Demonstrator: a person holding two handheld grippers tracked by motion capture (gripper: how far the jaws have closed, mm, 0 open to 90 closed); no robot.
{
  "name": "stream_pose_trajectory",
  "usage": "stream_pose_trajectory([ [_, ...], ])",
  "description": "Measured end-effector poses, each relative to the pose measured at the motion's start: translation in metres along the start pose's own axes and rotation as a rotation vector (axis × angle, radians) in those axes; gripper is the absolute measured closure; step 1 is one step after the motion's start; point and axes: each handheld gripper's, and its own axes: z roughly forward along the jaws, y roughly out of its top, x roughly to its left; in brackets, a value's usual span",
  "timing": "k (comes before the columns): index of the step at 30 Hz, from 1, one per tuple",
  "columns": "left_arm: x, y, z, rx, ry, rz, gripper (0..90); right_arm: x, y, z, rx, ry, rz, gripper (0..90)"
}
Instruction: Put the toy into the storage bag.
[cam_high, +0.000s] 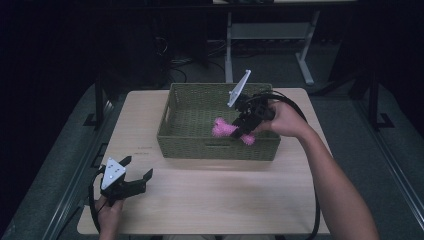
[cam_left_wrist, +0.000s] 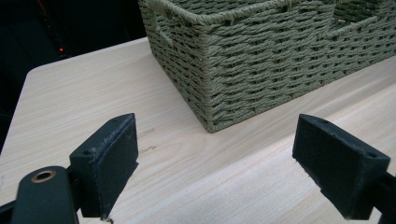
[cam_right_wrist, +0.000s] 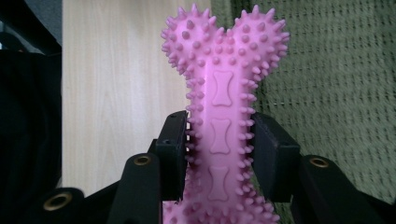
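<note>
A basket (cam_high: 218, 130) is seen at the table's (cam_high: 210, 200) far side. A pink bone (cam_high: 231, 131) is pinched by the right gripper (cam_high: 242, 127) above the basket's front wall, judged not yet set down. The left gripper (cam_high: 136, 170) is held spread, empty, near the table's front.

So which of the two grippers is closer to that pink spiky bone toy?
The right gripper. Its jaws are clamped on the middle of the pink bone toy, holding it over the green woven basket. The left gripper sits open near the table's front left corner, well away from the toy.
</note>
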Motion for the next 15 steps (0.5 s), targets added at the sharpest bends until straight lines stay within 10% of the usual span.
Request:
stream_pose_trajectory([
  [15, 0.000, 0.000, 0.000, 0.002, 0.000, -0.005, 13.8, -0.018, -0.001, -0.004, 0.001, -0.001, 0.036, 57.9],
])
